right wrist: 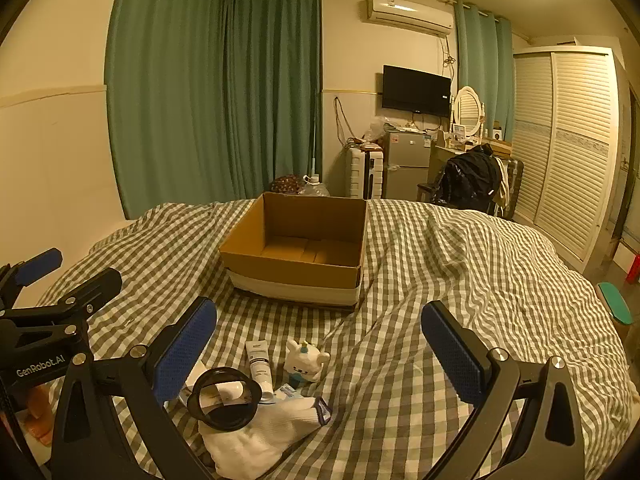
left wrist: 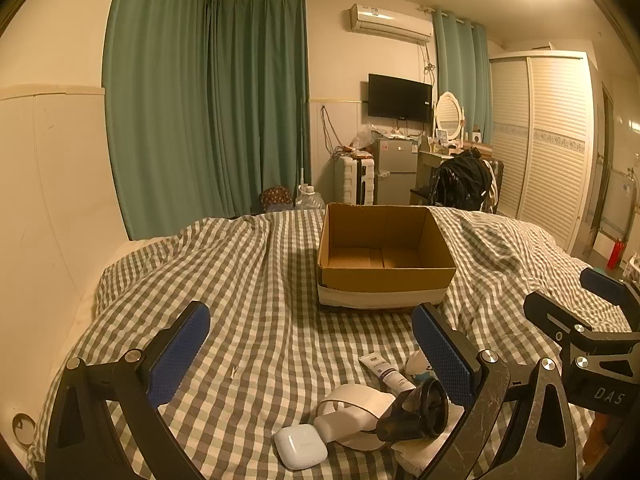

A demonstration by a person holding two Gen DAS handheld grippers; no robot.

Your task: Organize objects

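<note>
Left view: left hand-held gripper (left wrist: 310, 350) wide open, empty, above the earbud case (left wrist: 300, 446) and tube (left wrist: 384, 372) clustered on the bed (left wrist: 248, 280). Crowding risks knocking neighbours.

Right view: right hand-held gripper (right wrist: 320, 344) also open; cardboard box (right wrist: 296, 264) sits ahead with clear bedding between, but soft folds could tip it.

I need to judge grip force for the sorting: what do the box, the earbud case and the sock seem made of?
Box: brown corrugated cardboard, matte, with folded flaps. Earbud case: white hard plastic, probably, smooth with a slight sheen. Sock: white knitted fabric, soft and creased.
</note>
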